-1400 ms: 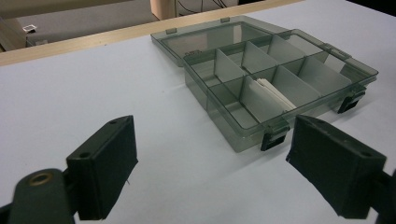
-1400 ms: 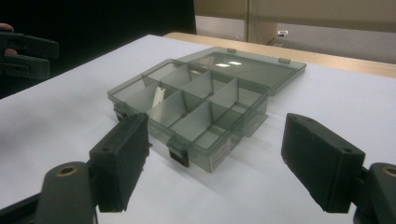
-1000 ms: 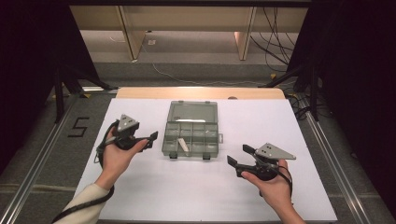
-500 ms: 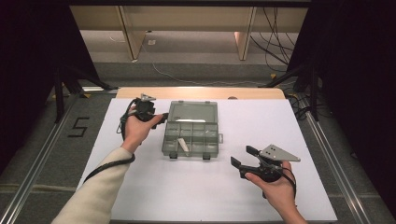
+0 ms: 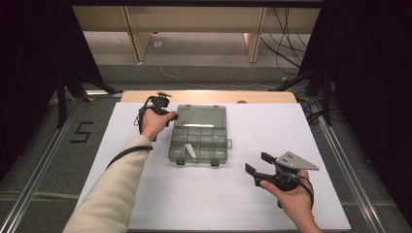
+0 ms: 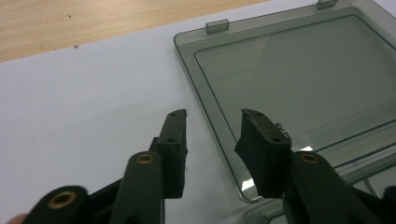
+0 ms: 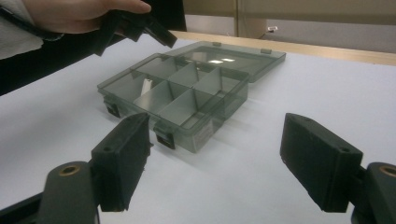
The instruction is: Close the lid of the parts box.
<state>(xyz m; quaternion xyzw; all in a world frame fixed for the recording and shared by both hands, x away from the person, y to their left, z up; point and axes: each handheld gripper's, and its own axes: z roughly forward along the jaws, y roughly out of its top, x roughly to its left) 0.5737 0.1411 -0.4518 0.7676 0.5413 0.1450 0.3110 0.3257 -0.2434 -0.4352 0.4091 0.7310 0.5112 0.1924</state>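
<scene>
A smoky clear compartment box (image 5: 199, 141) lies open on the white sheet, its lid (image 5: 200, 116) folded flat toward the far side. One front compartment holds a small white piece (image 5: 192, 152). My left gripper (image 5: 170, 116) hovers at the lid's left edge. In the left gripper view its jaws (image 6: 212, 116) have just been closing and straddle the edge of the lid (image 6: 299, 79), with the pads apart from it. My right gripper (image 5: 257, 162) stands open at the front right, with nothing between its jaws (image 7: 217, 135), facing the box (image 7: 177, 93).
The white sheet (image 5: 252, 204) covers most of the table, with a bare wooden strip (image 5: 209, 96) along the far edge. Metal rails run down both sides. Cables lie on the floor beyond.
My left hand has moved from the front left of the box to the lid's far-left corner, and its jaws have narrowed. The right hand has stayed put.
</scene>
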